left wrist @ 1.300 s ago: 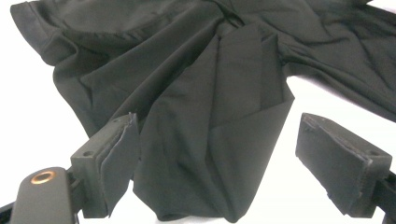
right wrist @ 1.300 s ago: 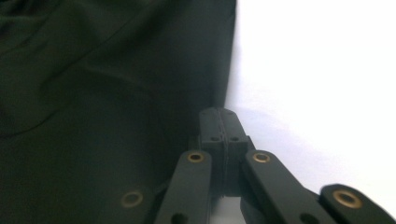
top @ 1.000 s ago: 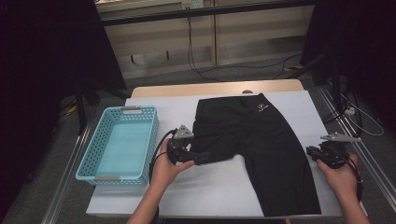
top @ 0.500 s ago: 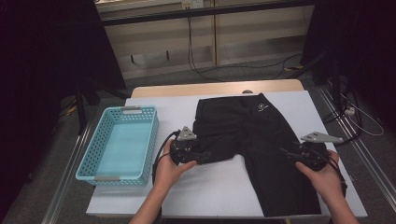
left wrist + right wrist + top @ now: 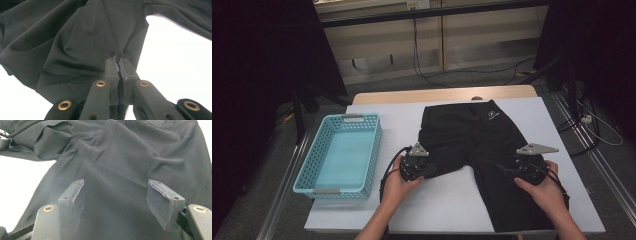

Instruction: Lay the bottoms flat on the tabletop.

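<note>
A pair of black trousers (image 5: 482, 135) lies flat on the white table (image 5: 447, 205), waistband at the far side, with a small white logo. Its left leg is bunched up short, and its right leg runs to the near edge. My left gripper (image 5: 431, 169) is shut on the edge of that bunched leg; in the left gripper view its jaws (image 5: 118, 61) pinch a fold of the cloth (image 5: 75, 37). My right gripper (image 5: 506, 169) hovers over the right leg. Its jaws (image 5: 115, 192) have just been opening and stand apart above smooth cloth (image 5: 130, 157), holding nothing.
A light-blue plastic basket (image 5: 339, 155) stands empty on the left part of the table. Bare white table surface lies between the trouser legs and along the near edge. Dark stands and cables surround the table on the floor.
The right hand has moved left from the table's right edge onto the right trouser leg, and its jaws have spread. The left gripper's jaws have closed on the bunched leg's edge.
</note>
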Available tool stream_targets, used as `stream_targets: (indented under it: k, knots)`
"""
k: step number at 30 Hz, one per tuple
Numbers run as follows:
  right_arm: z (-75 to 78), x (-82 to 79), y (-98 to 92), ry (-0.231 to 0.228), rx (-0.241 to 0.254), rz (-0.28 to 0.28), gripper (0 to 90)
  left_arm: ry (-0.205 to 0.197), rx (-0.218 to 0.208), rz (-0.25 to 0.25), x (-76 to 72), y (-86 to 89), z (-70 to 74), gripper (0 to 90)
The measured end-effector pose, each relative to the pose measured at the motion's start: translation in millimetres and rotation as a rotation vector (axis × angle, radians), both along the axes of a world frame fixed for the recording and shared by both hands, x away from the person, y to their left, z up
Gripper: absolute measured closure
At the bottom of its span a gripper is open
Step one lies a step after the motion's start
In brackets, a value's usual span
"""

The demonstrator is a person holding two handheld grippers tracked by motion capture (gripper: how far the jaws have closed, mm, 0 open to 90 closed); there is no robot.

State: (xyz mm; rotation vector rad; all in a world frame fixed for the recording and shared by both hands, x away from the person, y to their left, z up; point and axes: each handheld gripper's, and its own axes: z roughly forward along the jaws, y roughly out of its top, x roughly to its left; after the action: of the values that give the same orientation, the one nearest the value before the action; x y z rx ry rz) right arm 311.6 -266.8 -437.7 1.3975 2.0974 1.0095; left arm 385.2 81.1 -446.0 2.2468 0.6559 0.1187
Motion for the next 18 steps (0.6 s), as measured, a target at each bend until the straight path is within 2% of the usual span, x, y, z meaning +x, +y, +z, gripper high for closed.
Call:
stream_targets:
  k: [3, 6, 9, 12, 16, 18]
  knots:
    - [2.5, -1.5, 5.9, 0.0, 0.002, 0.017, 31.5, -0.007, -0.03, -0.038, -5.3, 2.0, 13.4, 86.4]
    - [5.8, -2.8, 14.4, -0.011, 0.002, 0.043, 31.3, -0.016, -0.067, -0.052, -10.0, 6.9, 27.0, 86.2]
    - [8.0, -3.6, 23.7, -0.017, 0.009, 0.065, 31.1, 0.011, -0.099, -0.07, -16.0, 11.7, 35.0, 86.0]
    - [8.9, -3.8, 34.0, -0.017, 0.011, 0.092, 31.1, 0.021, -0.09, -0.093, -25.7, 17.6, 36.1, 85.3]
    - [9.2, -1.9, 48.2, -0.016, 0.015, 0.125, 30.9, 0.075, -0.099, -0.121, -34.6, 27.6, 28.5, 85.1]
    - [8.7, -0.3, 55.4, -0.013, 0.009, 0.141, 30.9, 0.071, -0.103, -0.109, -35.7, 31.0, 24.9, 80.2]
